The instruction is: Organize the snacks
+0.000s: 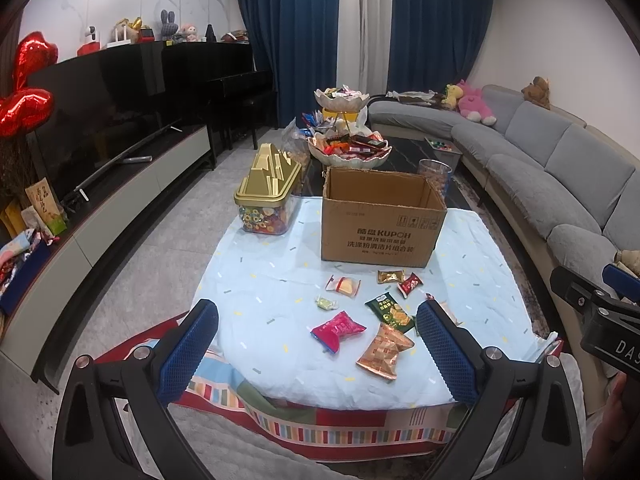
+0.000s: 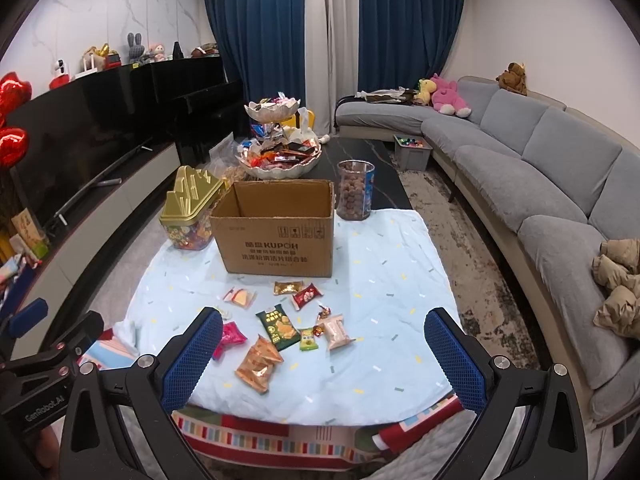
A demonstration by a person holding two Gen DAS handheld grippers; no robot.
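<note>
An open cardboard box (image 1: 380, 224) (image 2: 280, 236) stands on a pale blue cloth (image 1: 280, 264) (image 2: 380, 280). Several snack packets lie in front of it: a pink one (image 1: 338, 329) (image 2: 231, 337), an orange one (image 1: 385, 352) (image 2: 258, 363), a green one (image 1: 390, 313) (image 2: 278, 328), a red one (image 1: 409, 283) (image 2: 306, 296) and a gold one (image 1: 390, 277) (image 2: 287, 288). My left gripper (image 1: 318, 354) hovers open near the cloth's front edge, nothing between its fingers. My right gripper (image 2: 324, 356) is open too, above the packets, empty.
A gold-lidded candy tub (image 1: 266, 196) (image 2: 192, 210) sits left of the box. Behind stand a tiered snack dish (image 1: 348, 148) (image 2: 280, 156) and a clear jar of nuts (image 2: 355, 190). A grey sofa (image 2: 540, 184) curves on the right, a TV cabinet (image 1: 120, 200) on the left.
</note>
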